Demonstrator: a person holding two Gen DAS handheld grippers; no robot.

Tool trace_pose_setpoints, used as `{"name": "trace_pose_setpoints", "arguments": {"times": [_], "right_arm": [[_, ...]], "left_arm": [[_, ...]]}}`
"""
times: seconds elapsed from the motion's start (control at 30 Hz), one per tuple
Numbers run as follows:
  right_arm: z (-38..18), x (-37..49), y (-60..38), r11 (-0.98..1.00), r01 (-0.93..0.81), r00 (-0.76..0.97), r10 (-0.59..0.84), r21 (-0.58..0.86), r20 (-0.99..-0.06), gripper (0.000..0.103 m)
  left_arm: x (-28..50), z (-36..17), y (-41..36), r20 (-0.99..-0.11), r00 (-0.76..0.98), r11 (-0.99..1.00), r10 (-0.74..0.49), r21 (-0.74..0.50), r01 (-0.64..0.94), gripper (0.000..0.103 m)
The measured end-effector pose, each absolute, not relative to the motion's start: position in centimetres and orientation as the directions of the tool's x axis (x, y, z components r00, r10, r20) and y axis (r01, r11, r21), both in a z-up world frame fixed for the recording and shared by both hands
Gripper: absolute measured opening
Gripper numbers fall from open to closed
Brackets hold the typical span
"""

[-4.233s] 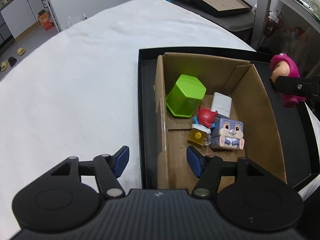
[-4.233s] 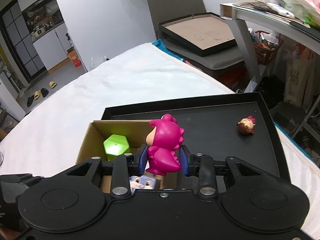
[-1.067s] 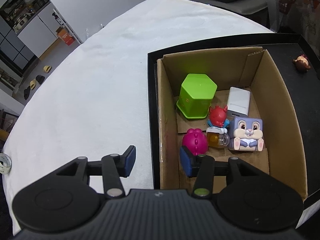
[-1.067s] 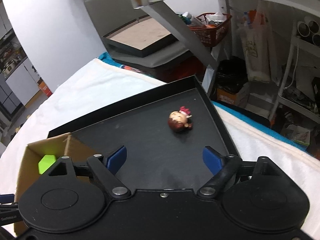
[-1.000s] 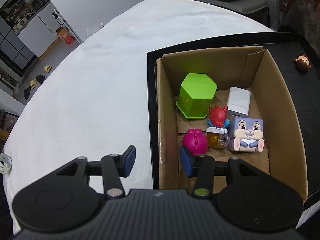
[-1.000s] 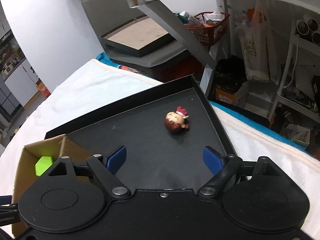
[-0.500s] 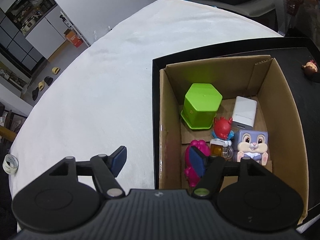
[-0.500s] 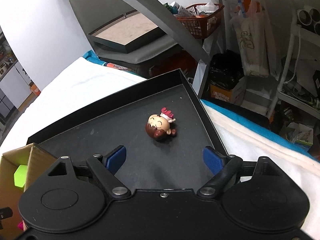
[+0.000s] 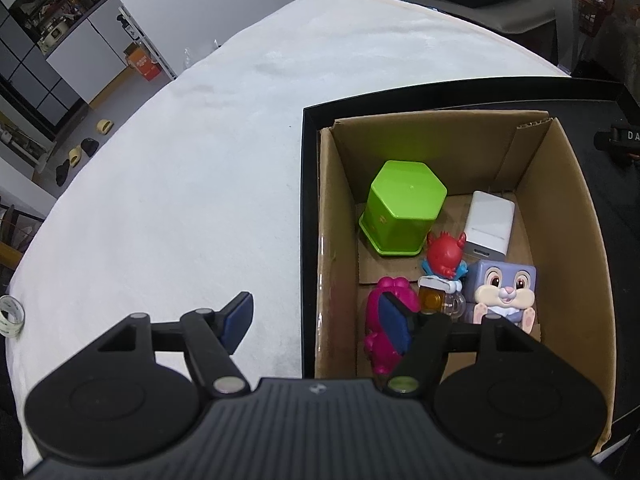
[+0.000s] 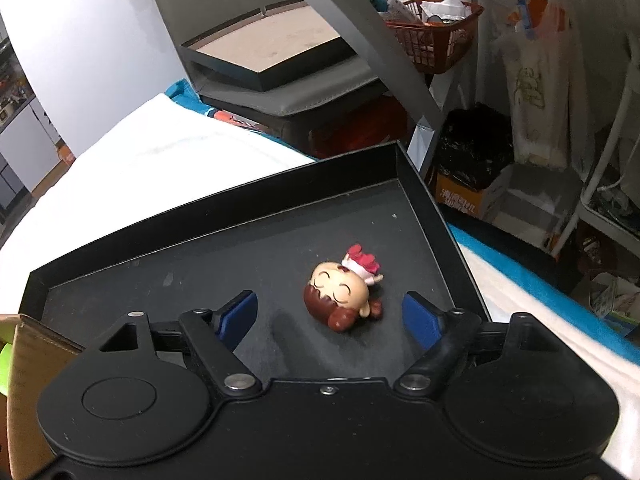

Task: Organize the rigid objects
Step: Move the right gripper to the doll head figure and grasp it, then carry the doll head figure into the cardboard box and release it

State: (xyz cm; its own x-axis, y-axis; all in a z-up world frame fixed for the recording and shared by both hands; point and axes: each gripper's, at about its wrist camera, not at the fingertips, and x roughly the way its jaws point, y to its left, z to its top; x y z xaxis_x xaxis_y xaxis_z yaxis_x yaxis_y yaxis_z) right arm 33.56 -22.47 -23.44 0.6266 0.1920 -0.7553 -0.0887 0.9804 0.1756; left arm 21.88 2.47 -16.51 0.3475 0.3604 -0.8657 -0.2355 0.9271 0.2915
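Note:
A cardboard box (image 9: 568, 216) stands in a black tray (image 9: 400, 98). It holds a green hexagonal cup (image 9: 402, 208), a white block (image 9: 490, 220), a red figure (image 9: 444, 256), a purple bunny cube (image 9: 504, 290) and a magenta dinosaur figure (image 9: 384, 344). My left gripper (image 9: 316, 322) is open and straddles the box's left wall. My right gripper (image 10: 332, 320) is open and empty. A small brown-haired doll figure (image 10: 344, 296) lies on the tray (image 10: 240, 256) between its fingers.
White cloth (image 9: 180, 168) covers the table left of the tray. A tape roll (image 9: 10, 316) lies at its left edge. A chair with a second black tray (image 10: 272, 56), a red basket (image 10: 436, 20) and shelves stand beyond the table's far right side.
My right gripper has moved forward to the doll figure, which now lies between its open fingers. My left gripper has drawn back slightly over the box's left wall.

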Motion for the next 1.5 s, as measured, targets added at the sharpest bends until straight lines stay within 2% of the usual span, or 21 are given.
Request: {"name": "trace_pose_setpoints", "arguments": {"times": [0.03, 0.1, 0.13, 0.2, 0.87, 1.5], "right_arm": [[-23.4, 33.6, -22.4, 0.981, -0.091, 0.628, 0.191, 0.173, -0.755, 0.072], [-23.2, 33.7, -22.3, 0.982, -0.097, 0.627, 0.187, 0.162, -0.756, 0.054], [-23.1, 33.7, -22.3, 0.979, -0.110, 0.618, 0.201, 0.169, -0.760, 0.041], [-22.8, 33.6, -22.6, 0.971, -0.117, 0.606, 0.235, 0.208, -0.760, 0.040], [-17.7, 26.2, -22.4, 0.973, -0.114, 0.630, 0.226, 0.199, -0.743, 0.040], [-13.1, 22.6, -18.5, 0.979, -0.166, 0.675, 0.197, 0.115, -0.711, 0.040]], "left_arm": [[21.8, -16.4, 2.5, -0.866, 0.350, 0.928, 0.359, 0.289, -0.236, 0.068], [21.7, -16.3, 2.5, -0.865, 0.357, 0.929, 0.354, 0.281, -0.239, 0.068], [21.6, -16.3, 2.6, -0.865, 0.359, 0.930, 0.352, 0.279, -0.240, 0.068], [21.5, -16.2, 2.6, -0.866, 0.361, 0.931, 0.347, 0.271, -0.243, 0.068], [19.5, -15.2, 3.9, -0.864, 0.429, 0.953, 0.264, 0.165, -0.253, 0.068], [17.7, -14.4, 5.8, -0.850, 0.499, 0.969, 0.169, 0.050, -0.244, 0.068]]}}
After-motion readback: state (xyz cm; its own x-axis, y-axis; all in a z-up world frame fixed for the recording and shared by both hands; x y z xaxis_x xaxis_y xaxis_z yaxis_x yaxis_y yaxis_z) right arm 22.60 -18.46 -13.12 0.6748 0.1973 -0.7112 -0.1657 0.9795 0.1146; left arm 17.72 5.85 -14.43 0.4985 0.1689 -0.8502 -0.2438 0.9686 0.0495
